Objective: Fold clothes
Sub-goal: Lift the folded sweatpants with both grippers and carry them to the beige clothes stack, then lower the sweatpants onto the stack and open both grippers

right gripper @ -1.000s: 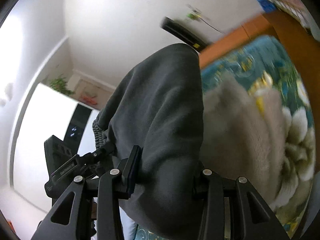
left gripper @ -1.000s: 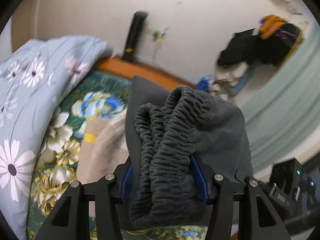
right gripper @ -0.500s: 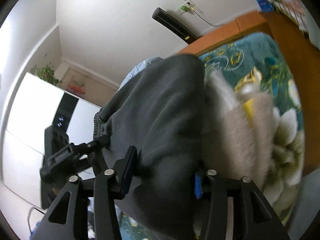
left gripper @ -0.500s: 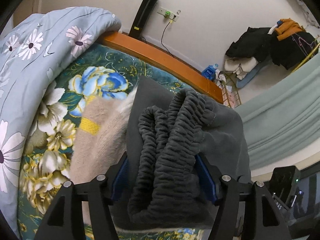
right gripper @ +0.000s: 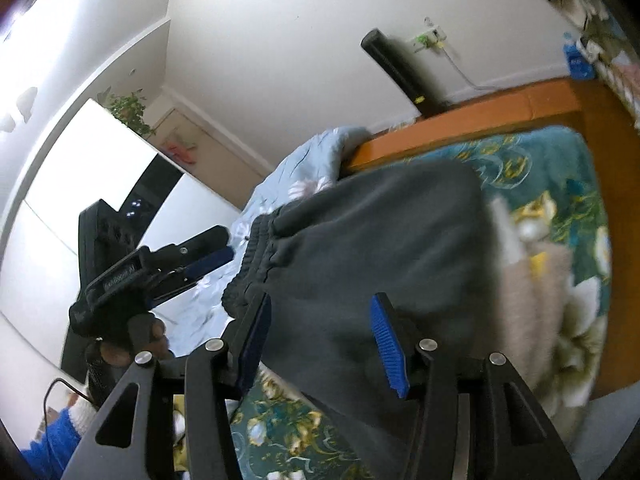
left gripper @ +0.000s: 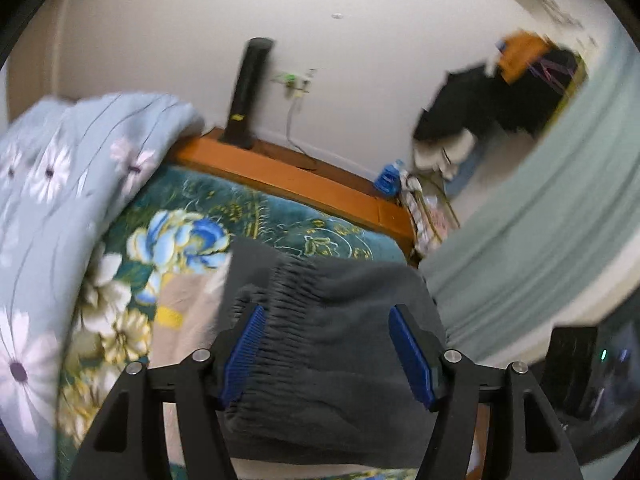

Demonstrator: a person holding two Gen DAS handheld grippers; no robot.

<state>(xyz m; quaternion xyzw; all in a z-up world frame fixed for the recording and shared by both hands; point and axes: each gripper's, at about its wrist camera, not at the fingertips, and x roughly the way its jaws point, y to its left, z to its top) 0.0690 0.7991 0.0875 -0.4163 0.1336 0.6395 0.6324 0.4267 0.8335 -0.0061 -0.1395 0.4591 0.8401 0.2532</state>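
Both tools stand released: on my left tool (left gripper: 326, 354) the blue pads (left gripper: 243, 354) are spread with a gap on each side of the grey trousers (left gripper: 340, 344), whose ribbed waistband lies between them low in the frame's centre; I cannot tell for sure whether the left pad brushes the cloth. On my right tool (right gripper: 324, 346) the pads are parted too, and the same grey trousers (right gripper: 380, 240) fill the middle of that frame, draped across the bed with the waistband toward the left. Under the trousers lies a beige fuzzy garment (right gripper: 532, 300), showing at their right edge in the right view and at their left edge (left gripper: 180, 320) in the left view. Both rest on a teal floral blanket (left gripper: 280, 216) covering the bed. A pale blue quilt with white flowers (left gripper: 60, 200) is heaped at the left of the left view, against the orange wooden bed frame (left gripper: 288, 178). A black upright device (left gripper: 248, 92) stands on that frame by the wall. My left hand (right gripper: 120, 344), gloved, grips its tool at the lower left of the right view.
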